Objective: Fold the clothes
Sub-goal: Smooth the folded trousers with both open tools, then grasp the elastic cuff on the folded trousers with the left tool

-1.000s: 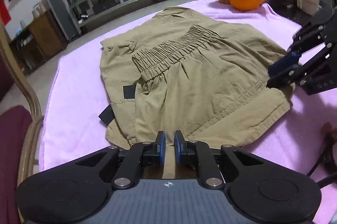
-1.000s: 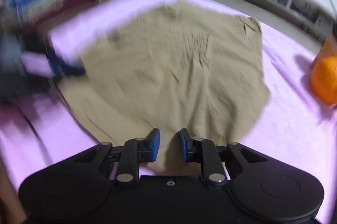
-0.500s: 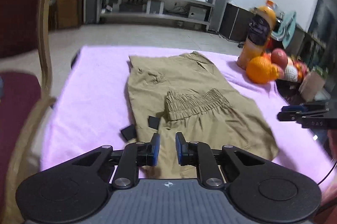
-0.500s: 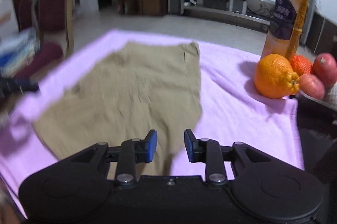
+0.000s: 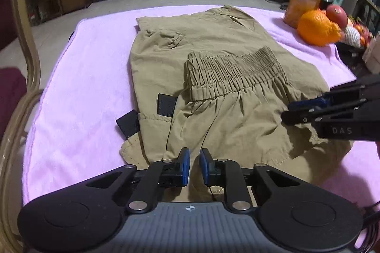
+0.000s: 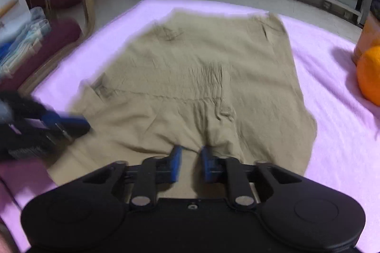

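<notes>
The khaki shorts (image 5: 228,77) lie on the pink cloth (image 5: 90,77) in the middle of the table, the elastic waistband (image 5: 235,70) doubled over onto the legs, so one fold shows. The left gripper (image 5: 194,166) hovers at the near hem, its jaws slightly parted and holding nothing; the right gripper (image 6: 191,164) hangs over the near right side, likewise parted and empty. Judging by this, a fold sits in place with both tools free; a further fold would call for pinching an edge, perhaps toward the table's left edge.
</notes>
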Motion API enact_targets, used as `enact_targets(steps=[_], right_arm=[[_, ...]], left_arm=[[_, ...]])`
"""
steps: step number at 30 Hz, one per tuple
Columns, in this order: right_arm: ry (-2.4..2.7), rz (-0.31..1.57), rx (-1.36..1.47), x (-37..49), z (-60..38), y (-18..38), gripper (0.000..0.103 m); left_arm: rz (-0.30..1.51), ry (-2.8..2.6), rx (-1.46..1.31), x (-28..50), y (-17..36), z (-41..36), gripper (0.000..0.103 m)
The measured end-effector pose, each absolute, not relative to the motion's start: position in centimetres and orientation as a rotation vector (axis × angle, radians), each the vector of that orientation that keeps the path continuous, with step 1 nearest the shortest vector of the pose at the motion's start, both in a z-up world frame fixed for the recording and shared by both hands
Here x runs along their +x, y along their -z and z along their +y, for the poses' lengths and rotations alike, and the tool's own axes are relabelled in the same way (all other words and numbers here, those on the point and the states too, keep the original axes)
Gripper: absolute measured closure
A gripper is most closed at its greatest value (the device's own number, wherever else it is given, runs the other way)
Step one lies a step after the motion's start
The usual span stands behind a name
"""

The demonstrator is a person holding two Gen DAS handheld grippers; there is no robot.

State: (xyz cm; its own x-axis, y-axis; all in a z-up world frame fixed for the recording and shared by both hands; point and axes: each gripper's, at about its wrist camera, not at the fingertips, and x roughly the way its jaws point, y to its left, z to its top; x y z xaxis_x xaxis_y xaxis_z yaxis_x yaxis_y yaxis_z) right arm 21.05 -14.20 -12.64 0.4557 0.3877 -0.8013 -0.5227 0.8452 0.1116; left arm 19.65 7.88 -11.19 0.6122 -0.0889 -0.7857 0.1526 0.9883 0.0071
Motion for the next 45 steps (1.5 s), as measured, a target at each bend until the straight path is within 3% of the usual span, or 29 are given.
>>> enact_targets(steps=[7,11,17,22,26,28,29,32,38,40,45], right_arm=[[-0.547,0.914,-0.042,20.1,-17.5,10.7,0.082],[-0.599,0.967,-0.022,20.4,-17.4,11.4,0.082],[-0.585,1.015,-0.074,20.6,-17.1,12.4,0.084],[-0.577,1.007,-0.012,20.4,-18.1,11.3,0.081],[-0.563,0.924,0.076,20.8,-19.5,9.1,0.067],[-0.554,0.893,0.139,21.5,-20.1,8.7,0.067],[-0.549,0.884,0.169,22.0,-20.2,8.8,0.068],[-0.56,0.891,0.221,23.7,-19.6,9.7,0.087],[-0.618,0.94,0.321,26.8,-18.0,12.1,0.088],[-0.598,0.956,0.303,27.3,-17.6,12.9,0.103],[-0.564,0.99,0.312,27.5,-17.7,12.9,0.102]], left_arm=[[0.901,0.187,-0.012,16.3,8.2,10.7,0.087],[0.962,0.225,-0.001,16.3,9.8,10.5,0.092],[1.061,0.155,0.18,15.6,11.3,10.1,0.087],[0.983,0.122,0.138,15.3,9.4,11.6,0.09],[0.871,0.188,0.079,17.7,7.6,10.1,0.089],[0.814,0.219,0.049,19.0,6.8,9.4,0.089],[0.786,0.235,0.034,19.6,6.3,9.0,0.089],[0.744,0.265,0.02,22.3,6.4,7.6,0.089],[0.846,0.207,-0.041,27.5,10.6,6.9,0.094],[0.855,0.202,-0.065,27.7,10.7,7.1,0.091],[0.837,0.193,-0.055,27.1,9.6,6.8,0.089]])
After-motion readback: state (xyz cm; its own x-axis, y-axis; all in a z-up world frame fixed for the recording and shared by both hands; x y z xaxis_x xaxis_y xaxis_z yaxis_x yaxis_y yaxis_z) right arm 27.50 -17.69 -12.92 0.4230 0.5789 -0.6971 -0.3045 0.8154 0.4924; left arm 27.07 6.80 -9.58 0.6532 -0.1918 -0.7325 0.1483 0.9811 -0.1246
